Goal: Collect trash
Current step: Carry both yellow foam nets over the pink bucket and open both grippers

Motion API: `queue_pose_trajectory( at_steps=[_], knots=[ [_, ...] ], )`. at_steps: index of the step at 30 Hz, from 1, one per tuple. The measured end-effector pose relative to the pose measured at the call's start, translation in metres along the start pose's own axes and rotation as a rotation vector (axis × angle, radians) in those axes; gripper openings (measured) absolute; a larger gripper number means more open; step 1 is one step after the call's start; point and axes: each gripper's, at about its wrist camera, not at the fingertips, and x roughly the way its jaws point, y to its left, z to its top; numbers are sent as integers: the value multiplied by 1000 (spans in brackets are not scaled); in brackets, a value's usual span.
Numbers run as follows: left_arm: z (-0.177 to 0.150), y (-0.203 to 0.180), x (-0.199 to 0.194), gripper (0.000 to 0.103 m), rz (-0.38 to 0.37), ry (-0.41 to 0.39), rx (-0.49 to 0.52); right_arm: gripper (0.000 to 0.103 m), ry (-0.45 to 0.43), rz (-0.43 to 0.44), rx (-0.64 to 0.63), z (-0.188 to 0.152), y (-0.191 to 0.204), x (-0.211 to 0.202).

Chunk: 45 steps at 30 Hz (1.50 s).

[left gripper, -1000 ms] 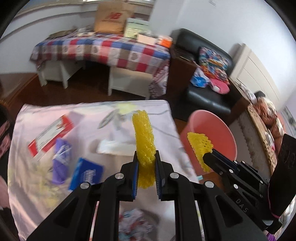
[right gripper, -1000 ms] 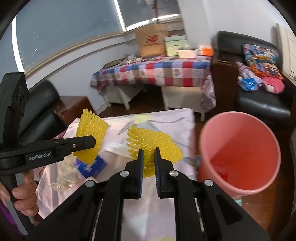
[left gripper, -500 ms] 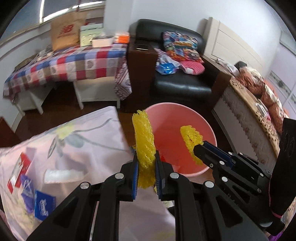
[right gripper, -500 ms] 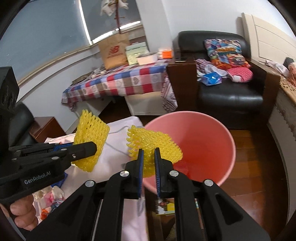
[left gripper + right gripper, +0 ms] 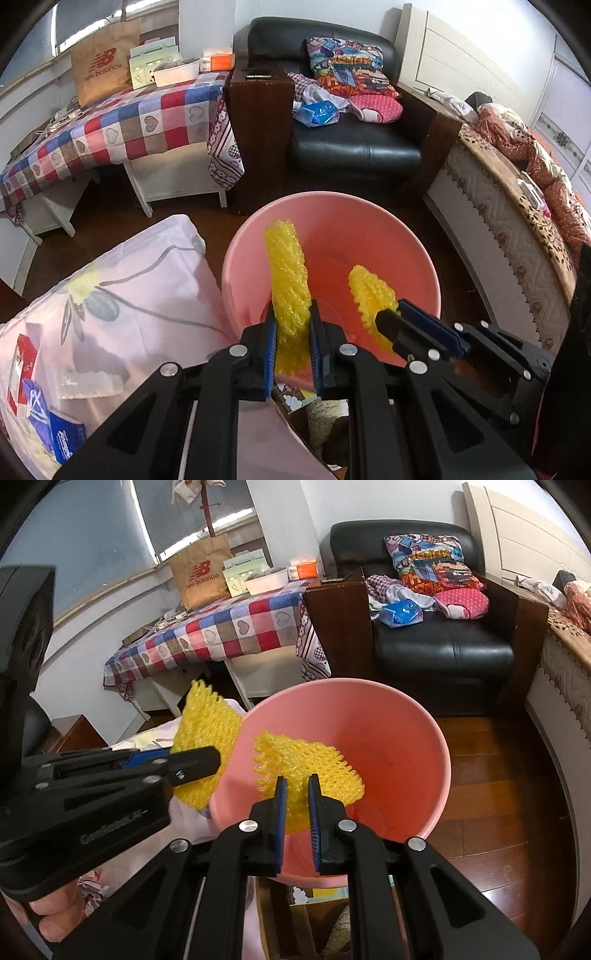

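Left hand-held gripper: fingers pressed onto a yellow foam net; net stands upright between the blue pads, its top over the mouth of the pink bucket.
Left hand-held gripper, right wrist view: seen from the side, net sticking up past the tip, just at the left rim of the bucket.
Right hand-held gripper: pinching a second yellow foam net; net lies flat and wide, spread over the bucket opening.
Right hand-held gripper, left wrist view: enters from the right, second net held above the bucket interior.
Bucket: on the wooden floor, just beside the corner of the table; inside looks bare where visible, bottom partly hidden by the nets.
Table: covered with a pale floral cloth; on its left part a red-and-white packet, blue tissue packs, a clear wrapper.
Under table edge: a small heap of paper scraps, contents unclear.
Background: black armchair with cushions and a blue bag; checked tablecloth bench carrying a brown paper bag.
Person's hand: fingers around the left handle, lower left.
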Motion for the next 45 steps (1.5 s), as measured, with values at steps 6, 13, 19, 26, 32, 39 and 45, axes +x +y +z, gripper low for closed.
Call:
queue_pose_trajectory(
  at_steps=[6, 13, 19, 26, 32, 39, 45],
  knots=[
    [11, -2, 22, 14, -8, 27, -9, 12, 13, -16, 6, 1, -4, 8],
    [14, 1, 44, 15, -26, 69, -30, 12, 35, -30, 13, -1, -12, 16],
    [12, 0, 54, 15, -23, 85, -18, 12, 47, -43, 10, -2, -13, 20],
    [11, -2, 55, 16, -18, 83, -19, 12, 51, -52, 3, -2, -13, 22],
    [12, -2, 54, 30, -15, 77, -26, 16, 84, -37, 28, -3, -15, 26],
    [13, -2, 49, 39, -22, 68, -29, 25, 87, -55, 25, -5, -15, 26],
    [13, -3, 42, 41, -37, 55, -32, 31, 79, -54, 29, -6, -16, 21]
  ],
)
